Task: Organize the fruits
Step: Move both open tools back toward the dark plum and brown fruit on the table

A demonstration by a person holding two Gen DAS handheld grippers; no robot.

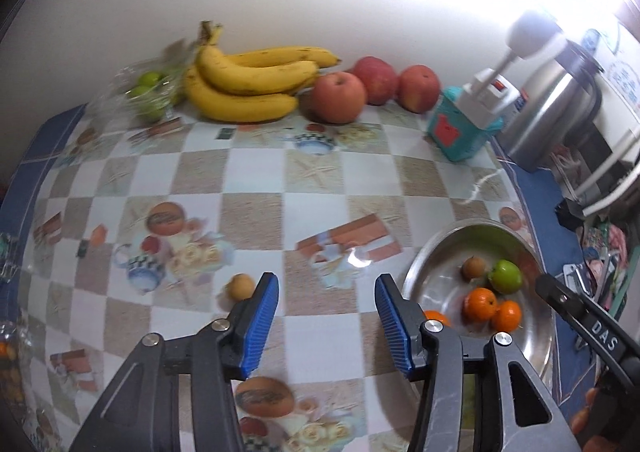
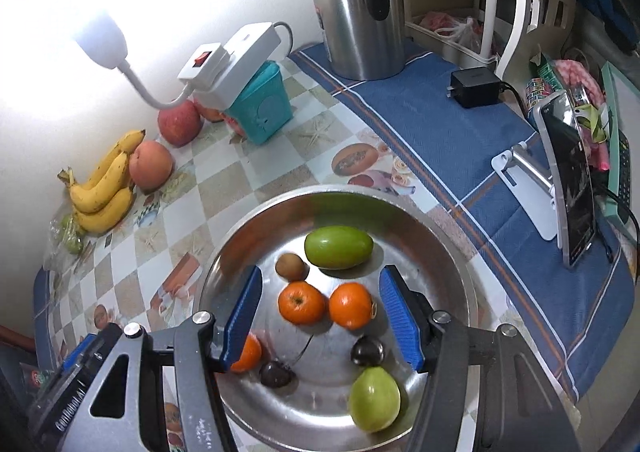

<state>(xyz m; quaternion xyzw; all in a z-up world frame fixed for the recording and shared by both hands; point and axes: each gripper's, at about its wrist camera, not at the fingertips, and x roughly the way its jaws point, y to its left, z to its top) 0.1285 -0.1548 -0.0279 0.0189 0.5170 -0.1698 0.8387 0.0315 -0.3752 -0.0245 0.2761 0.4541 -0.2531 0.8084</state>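
Fruits in steel bowl: tangerines, green fruit; small brown fruit left of bowl, beside left gripper, fingers apart, empty.

Over bowl, right gripper parted, empty; bananas, apples far left.
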